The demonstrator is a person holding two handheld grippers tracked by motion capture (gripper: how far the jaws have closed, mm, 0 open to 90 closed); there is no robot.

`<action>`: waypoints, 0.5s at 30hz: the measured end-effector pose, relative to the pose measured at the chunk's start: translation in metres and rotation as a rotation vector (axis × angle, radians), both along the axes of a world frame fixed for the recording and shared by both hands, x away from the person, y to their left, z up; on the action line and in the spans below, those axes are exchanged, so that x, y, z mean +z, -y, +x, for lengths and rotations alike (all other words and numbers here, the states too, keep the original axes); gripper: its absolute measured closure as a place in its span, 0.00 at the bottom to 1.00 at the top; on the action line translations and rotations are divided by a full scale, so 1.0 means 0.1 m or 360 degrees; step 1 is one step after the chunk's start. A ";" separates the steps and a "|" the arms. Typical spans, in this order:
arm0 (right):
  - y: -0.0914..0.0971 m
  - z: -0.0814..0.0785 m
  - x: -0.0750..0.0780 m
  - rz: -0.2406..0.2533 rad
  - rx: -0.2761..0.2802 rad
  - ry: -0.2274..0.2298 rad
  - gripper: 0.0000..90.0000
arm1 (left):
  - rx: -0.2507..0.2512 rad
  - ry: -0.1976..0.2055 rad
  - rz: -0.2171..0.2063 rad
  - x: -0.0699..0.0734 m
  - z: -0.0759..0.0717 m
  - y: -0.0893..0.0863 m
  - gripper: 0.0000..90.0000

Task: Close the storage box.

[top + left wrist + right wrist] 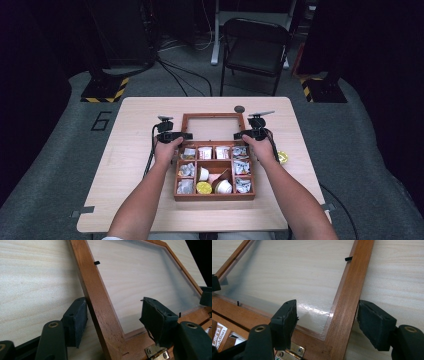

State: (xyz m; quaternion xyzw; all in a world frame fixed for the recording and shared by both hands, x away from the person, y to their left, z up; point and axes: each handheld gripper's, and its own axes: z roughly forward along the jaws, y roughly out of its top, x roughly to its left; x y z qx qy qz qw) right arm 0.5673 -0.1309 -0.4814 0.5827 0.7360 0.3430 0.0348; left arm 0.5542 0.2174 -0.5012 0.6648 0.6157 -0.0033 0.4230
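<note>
Forearms: two bare forearms are coming in from the bottom edge of the high view and are reaching forward, one along each side of the wooden box (214,196).
Wooden box: it is sitting on the near middle of the table (135,125), and its compartments are holding small packets and little cups.
Lid (212,128): it is lying open and flat on the table behind the box, joined to it by a brass hinge (157,353); it is a wooden frame around a clear pane, and the light table is showing through the pane.
Left gripper (170,136): it is standing at the near left corner of the lid. Its jaws are straddling the left rail of the frame, released; one pad is just beside the outer edge of the rail and the other pad is standing over the pane, well apart from the wood.
Right gripper (253,134): it is standing at the near right corner of the lid. Its jaws are straddling the right rail, also released; the outer pad is clearly apart from the wood, and the inner pad is perhaps touching the pane, but this is hard to tell.
Yellow round thing (282,157): it is lying on the table just right of the right hand.
Dark disc (239,109): it is lying on the table just behind the far right corner of the lid.
Folding chair (256,47): it is standing on the floor behind the table.
</note>
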 end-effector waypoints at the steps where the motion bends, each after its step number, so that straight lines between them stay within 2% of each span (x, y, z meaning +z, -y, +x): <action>1: 0.00 0.00 0.00 0.0004 0.0000 -0.0002 0.35 | 0.0002 -0.0003 -0.0005 0.00 0.00 0.00 0.43; 11: 0.00 0.03 -0.03 0.0025 -0.0009 -0.0019 0.32 | 0.0013 -0.0013 -0.0025 -0.02 0.02 0.02 0.41; 15: 0.01 0.04 -0.05 0.0059 -0.0012 -0.0037 0.33 | -0.0020 -0.0047 0.0021 0.01 0.05 0.03 0.39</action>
